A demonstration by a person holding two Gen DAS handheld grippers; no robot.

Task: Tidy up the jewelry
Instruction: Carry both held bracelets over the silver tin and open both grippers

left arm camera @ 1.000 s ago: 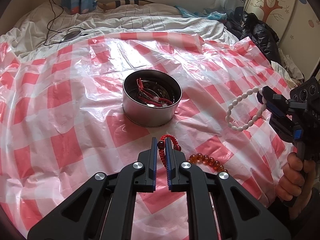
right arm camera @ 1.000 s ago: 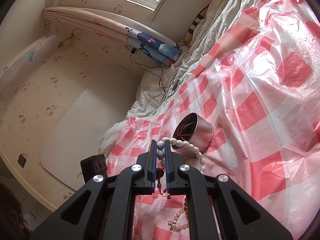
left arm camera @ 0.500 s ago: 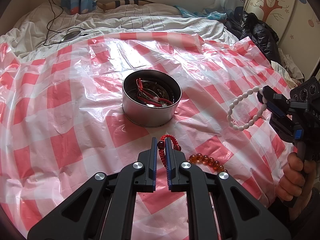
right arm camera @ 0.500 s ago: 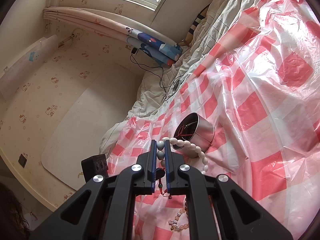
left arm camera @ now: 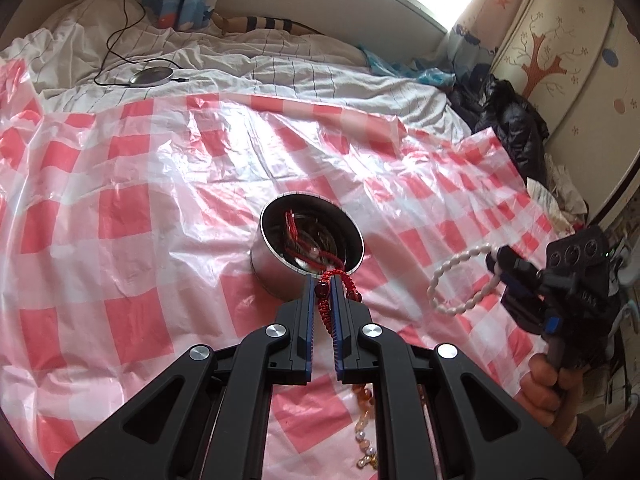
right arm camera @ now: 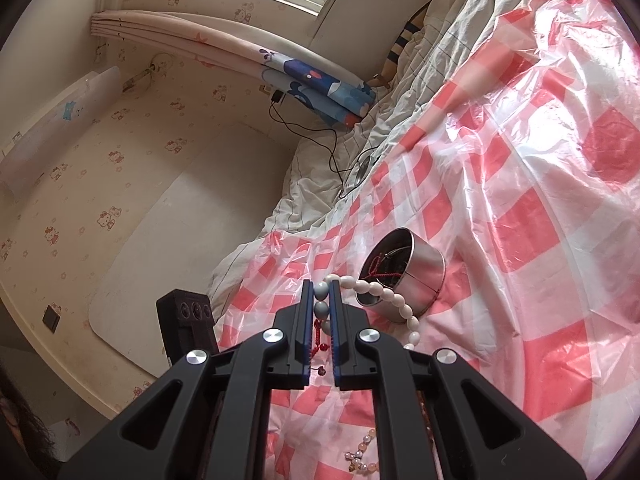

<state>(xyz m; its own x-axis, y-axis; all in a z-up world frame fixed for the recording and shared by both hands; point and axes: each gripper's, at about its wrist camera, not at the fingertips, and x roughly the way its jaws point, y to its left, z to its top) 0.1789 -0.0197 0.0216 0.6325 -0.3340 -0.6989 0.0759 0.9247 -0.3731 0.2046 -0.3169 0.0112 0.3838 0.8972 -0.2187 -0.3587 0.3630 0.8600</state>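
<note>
Red cord bracelet [left arm camera: 325, 303] pinched between left gripper [left arm camera: 324, 286] fingers, just short of steel tin [left arm camera: 308, 248] ahead. White bead bracelet [right arm camera: 374, 294] clamped in right gripper [right arm camera: 321, 294], tin ahead-right. Amber beads [left arm camera: 366, 424] below left gripper on checked sheet [left arm camera: 120, 208].

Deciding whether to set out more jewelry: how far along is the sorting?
Done: one red cord piece lies in the metal tin. In hand: left gripper pinches a red cord bracelet; right gripper a white bead bracelet. Left: amber-and-pearl beads on the plastic.
</note>
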